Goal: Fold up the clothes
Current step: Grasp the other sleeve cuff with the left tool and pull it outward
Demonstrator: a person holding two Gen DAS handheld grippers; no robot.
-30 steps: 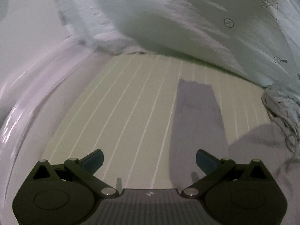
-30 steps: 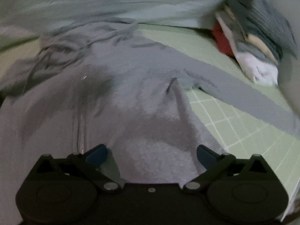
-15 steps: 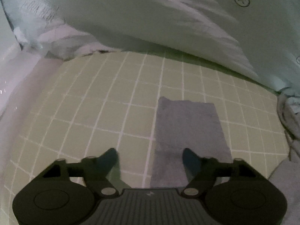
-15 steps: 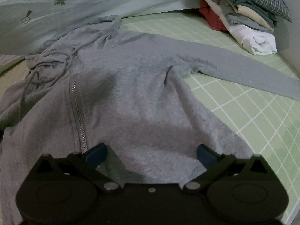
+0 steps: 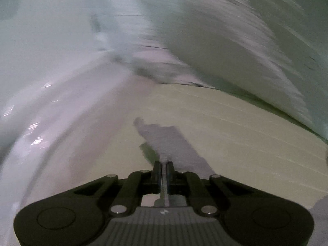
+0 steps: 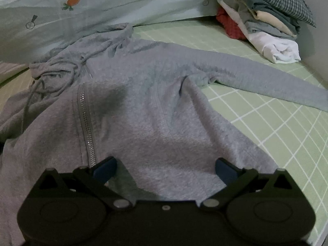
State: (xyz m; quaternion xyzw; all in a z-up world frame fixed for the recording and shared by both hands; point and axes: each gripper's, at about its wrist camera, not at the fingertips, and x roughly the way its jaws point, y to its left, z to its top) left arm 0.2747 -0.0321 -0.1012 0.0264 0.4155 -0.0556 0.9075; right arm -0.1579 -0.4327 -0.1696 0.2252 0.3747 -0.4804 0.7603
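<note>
the left wrist view is smeared by motion blur: the sheet's [image 5: 235, 127] grid lines show only as faint streaks, and the pale quilt [image 5: 225, 47] behind is a wash of grey-green with an orange smudge cut off at the top edge. the left gripper [image 5: 163, 171] has just been closing, and its jaws now stand pressed together on the sleeve [image 5: 172, 143], a thin edge of grey cloth showing between the pads. the sleeve's far end is ragged in the blur, and it runs back under the gripper body out of sight.

the right wrist view is sharp. the hoodie [image 6: 147, 110] lies spread on the green checked sheet, zipper up, hood and drawstrings bunched near the quilt. its other sleeve stretches to the right and is cut off at the frame edge; the hem is hidden under the right gripper [image 6: 164, 169]. that gripper's jaws stand wide apart above the hoodie's body, holding nothing.

a stack [image 6: 264, 22] of folded clothes sits at the far right corner, its top partly cropped.
</note>
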